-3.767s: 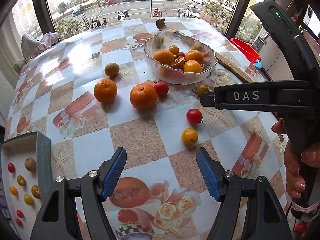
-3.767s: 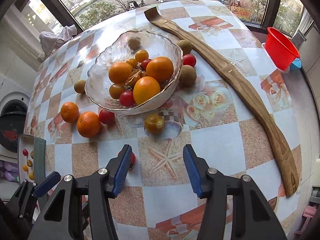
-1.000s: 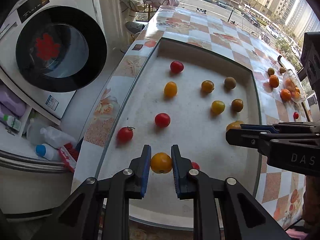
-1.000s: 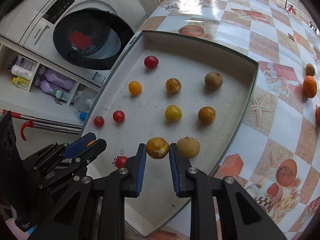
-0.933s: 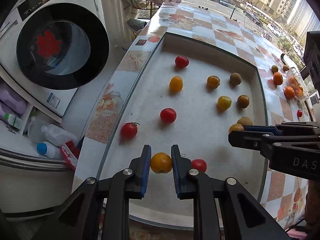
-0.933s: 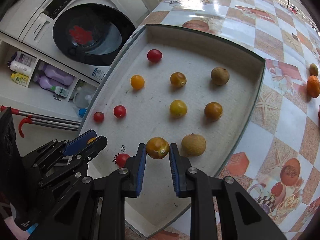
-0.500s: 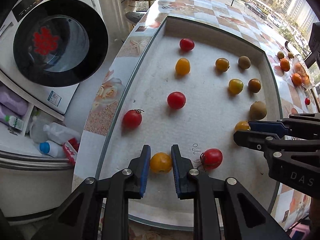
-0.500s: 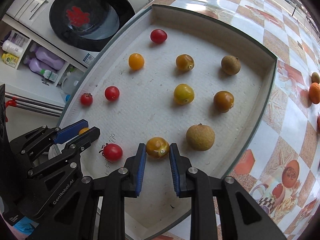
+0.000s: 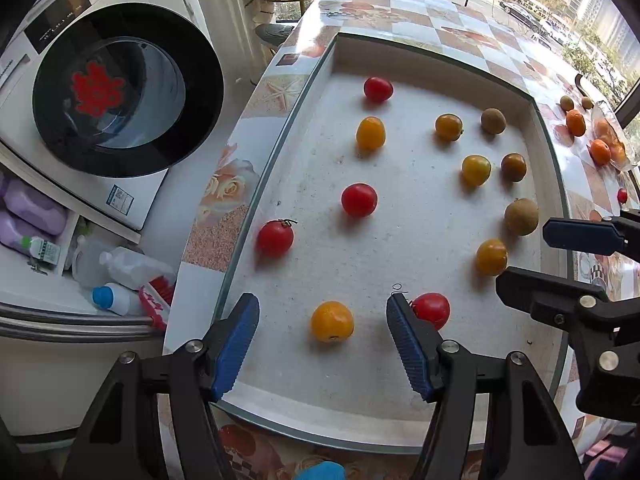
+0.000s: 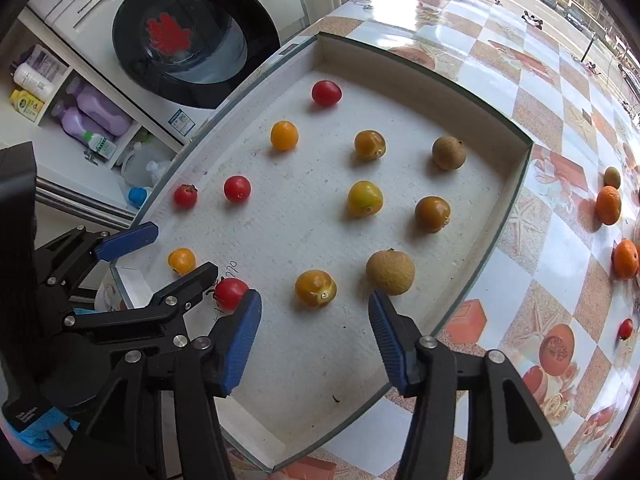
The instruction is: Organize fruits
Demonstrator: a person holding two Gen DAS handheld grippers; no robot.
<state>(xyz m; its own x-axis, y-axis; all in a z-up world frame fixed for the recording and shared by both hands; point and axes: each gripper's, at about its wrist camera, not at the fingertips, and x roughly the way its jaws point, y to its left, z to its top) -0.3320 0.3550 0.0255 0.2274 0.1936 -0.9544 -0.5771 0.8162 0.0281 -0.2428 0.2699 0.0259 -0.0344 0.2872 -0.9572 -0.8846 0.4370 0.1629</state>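
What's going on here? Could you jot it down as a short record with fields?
place: white tray on a patterned table, washing machine beside it
left claw: open, an orange tomato lies on the tray between its fingers
right claw: open, a yellow-orange tomato lies just ahead of it
in tray: four red tomatoes, several yellow and orange ones, brown round fruits
outside tray: oranges and other fruit on the table

Bare floor of the tray [image 10: 516, 184] lay open near its front wall; a red tomato [image 9: 430, 309] crowded the left hand-held gripper [image 9: 322, 338].
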